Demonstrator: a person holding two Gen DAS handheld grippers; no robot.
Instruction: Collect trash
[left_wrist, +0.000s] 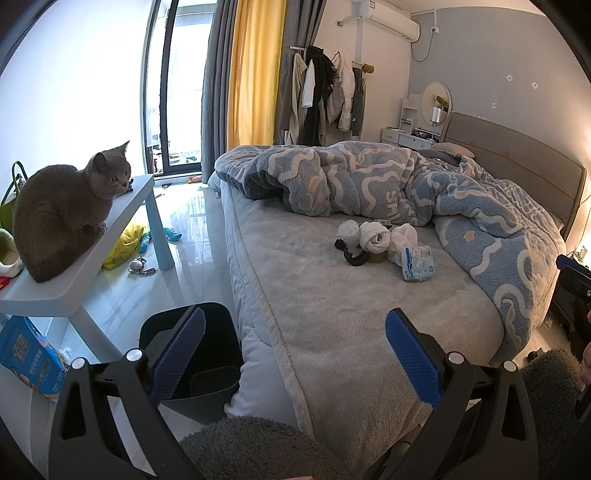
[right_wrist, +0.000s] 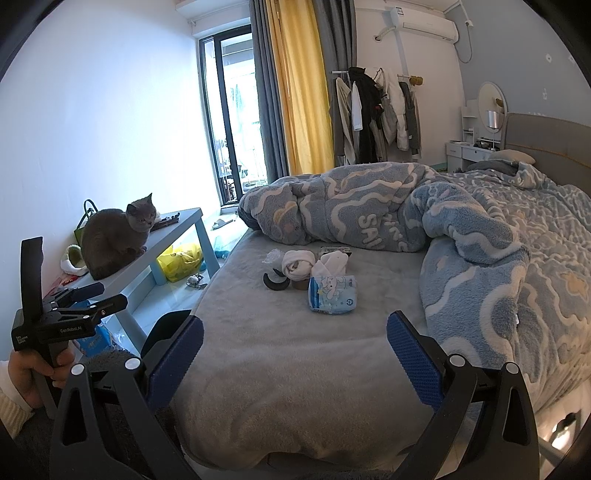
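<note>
Two views, left wrist first.
Left gripper (left_wrist: 295, 350): released, blue pads wide apart, nothing between them, held above the near edge of the bed (left_wrist: 332, 325).
Trash pile (left_wrist: 384, 245): mid-bed on the grey sheet, well apart from the pads; clear crumpled plastic (left_wrist: 348, 229), rolled white cloth (left_wrist: 376, 236), black curved piece (left_wrist: 352, 256), blue-white tissue pack (left_wrist: 418, 263) nearest the camera.
Bin (left_wrist: 201, 354): black, on the floor just beside the bed, partly behind the left pad.
Cat (left_wrist: 70, 206): grey, sitting on the pale blue table (left_wrist: 122, 218), head turned toward the window.
Under the table: yellow bag (left_wrist: 123, 245) and small toys on the floor.
Comforter (left_wrist: 388, 184): blue with white swirls, bunched behind the pile.

Right wrist view.
Right gripper (right_wrist: 295, 350): released as well, pads spread, empty, over the foot of the bed.
Pile: ahead and between the pads' line of sight, tissue pack at the front, comforter touching its far side.
Left gripper: at the left edge, gripped by a hand (right_wrist: 40, 373), fingers pointing toward the table.
Bin rim: only a dark sliver visible behind the left pad.
</note>
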